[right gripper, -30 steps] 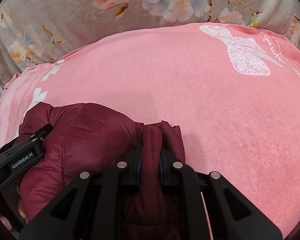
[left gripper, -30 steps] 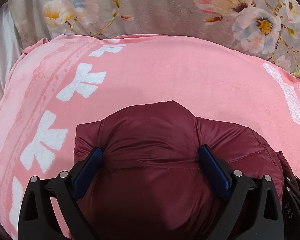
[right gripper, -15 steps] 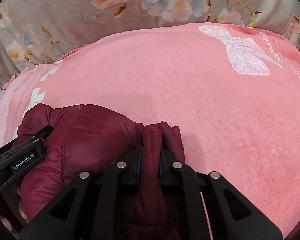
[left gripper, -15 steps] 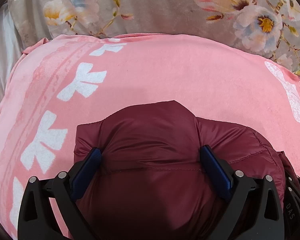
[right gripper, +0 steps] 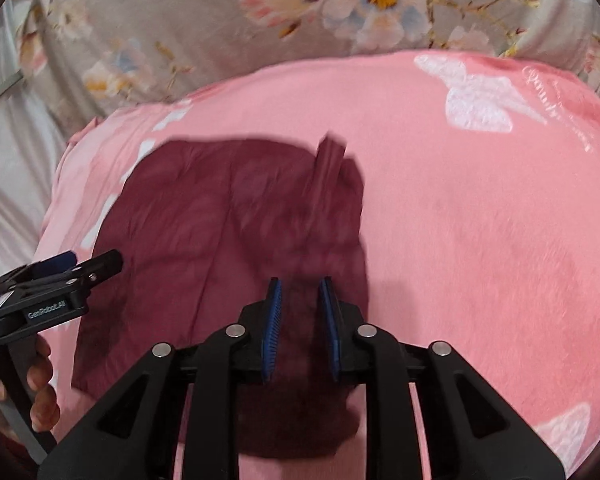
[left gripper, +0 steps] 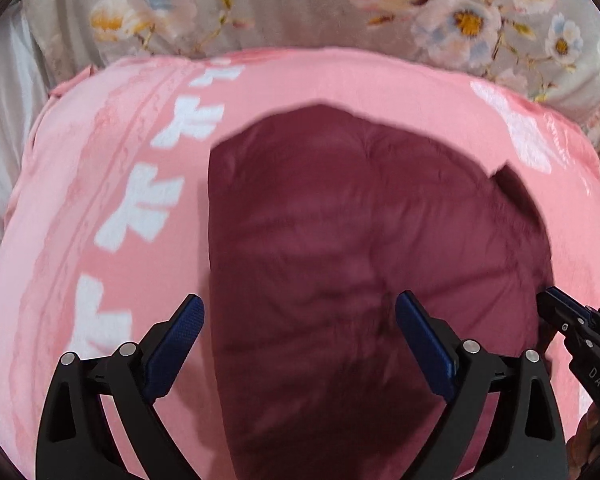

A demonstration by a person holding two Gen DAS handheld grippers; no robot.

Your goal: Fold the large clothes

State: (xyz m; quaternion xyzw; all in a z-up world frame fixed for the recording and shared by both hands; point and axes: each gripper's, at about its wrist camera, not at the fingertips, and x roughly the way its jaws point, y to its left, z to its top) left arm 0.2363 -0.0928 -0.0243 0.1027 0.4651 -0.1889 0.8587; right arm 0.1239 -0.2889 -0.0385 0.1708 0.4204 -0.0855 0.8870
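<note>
Both grippers have let go of the maroon padded jacket (left gripper: 364, 264) since the earlier frames, where each one pinched a bunched part of it; now the jacket lies spread out and flatter on the pink blanket (left gripper: 80, 240), and it shows much larger in both views. Its picture is blurred, so seams and folds are hard to make out, and its near end is cut off behind the gripper frames. A narrow strip of the jacket (right gripper: 330, 160) stands out at its far edge in the right wrist view; I cannot tell if it is a collar or a sleeve.

The pink blanket reaches to a floral sheet (right gripper: 220, 20) at its far edge, and a wide bare area of blanket lies to the right of the jacket, up to the white bow print (right gripper: 476, 100) near the far right corner. On the left, a row of white bow shapes (left gripper: 148, 208) runs just beside the jacket's left edge.

The left gripper (left gripper: 300, 340) has its blue pads wide apart over the jacket, gripping nothing. The right gripper (right gripper: 300, 320) has its pads parted by a small gap, with jacket fabric seen between them but not squeezed. Bare fingers (right gripper: 40, 392) show at the lower left, holding the left tool's handle.
</note>
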